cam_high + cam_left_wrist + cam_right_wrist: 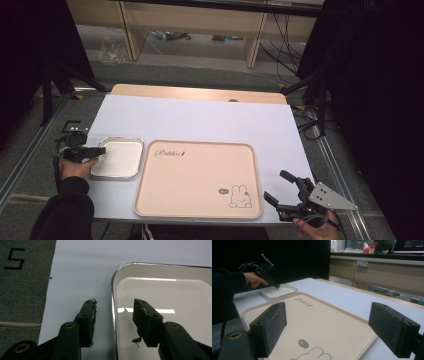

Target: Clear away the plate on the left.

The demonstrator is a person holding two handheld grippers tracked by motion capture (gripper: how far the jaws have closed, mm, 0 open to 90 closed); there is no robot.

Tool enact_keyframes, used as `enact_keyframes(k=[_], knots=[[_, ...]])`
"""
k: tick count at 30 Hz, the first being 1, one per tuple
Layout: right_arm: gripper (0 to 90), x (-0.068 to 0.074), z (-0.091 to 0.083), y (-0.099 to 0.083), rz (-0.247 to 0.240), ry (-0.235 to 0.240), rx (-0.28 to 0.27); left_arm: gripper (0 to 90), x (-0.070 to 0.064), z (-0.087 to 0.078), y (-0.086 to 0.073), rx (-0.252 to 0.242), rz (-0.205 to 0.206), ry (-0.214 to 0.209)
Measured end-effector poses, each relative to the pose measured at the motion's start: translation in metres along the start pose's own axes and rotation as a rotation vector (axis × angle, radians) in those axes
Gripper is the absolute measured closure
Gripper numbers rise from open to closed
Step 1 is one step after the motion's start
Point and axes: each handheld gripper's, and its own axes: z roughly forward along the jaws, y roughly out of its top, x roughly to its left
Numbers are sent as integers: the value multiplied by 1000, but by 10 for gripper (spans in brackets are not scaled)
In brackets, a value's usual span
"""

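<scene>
Left hand-held gripper (113,310), jaws apart, straddles the metal tray (113,290) rim; right hand-held gripper (281,187), jaws apart, hovers beside the beige tray (195,175).

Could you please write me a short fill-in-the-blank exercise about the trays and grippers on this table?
1. The left gripper has its open jaws on either side of the rim of the small ____ tray.
2. The big beige tray has a cartoon ____ drawn in one corner.
3. The right gripper sits beside the beige tray with its jaws ____.

Missing words: metal; rabbit; open
</scene>
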Motion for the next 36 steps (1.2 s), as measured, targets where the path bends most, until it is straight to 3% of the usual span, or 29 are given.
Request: enact_keyframes(k=[4,5,9,14,17,23,25,26,27,32,33,34,35,36], knots=[[156,0,1,0,0,4,-2,635,1,-1,1,24,-5,19],[155,1,1,0,12,11,3,635,1,0,0,8,-10,8],[156,0,0,0,-1,-2,0,743,0,-1,1,35,-17,-14],[157,0,1,0,0,-4,-3,828,0,-1,2,21,-27,-5],[158,0,1,0,0,-4,-7,839,2,-3,2,44,-48,-18],[159,2,0,0,15,3,20,858,4,-3,2,29,-74,-36],[160,2,1,0,21,5,-1,868,7,-5,2,20,-86,-54],[160,2,1,0,21,5,-1,868,6,-6,2,-5,-112,-67],[160,0,1,0,-3,-10,-6,877,6,-10,3,-23,-105,-70],[160,0,1,0,-1,-5,-9,880,4,-11,4,-47,-111,-68],[160,5,0,0,62,5,16,881,4,-12,4,-50,-116,-69],[160,1,1,0,-2,-8,-5,881,5,-14,4,-54,-107,-74],[160,0,1,0,-2,-5,-9,882,3,-13,5,-77,-132,-74],[159,0,1,0,-2,-7,-9,883,3,-15,5,-66,-115,-71]])
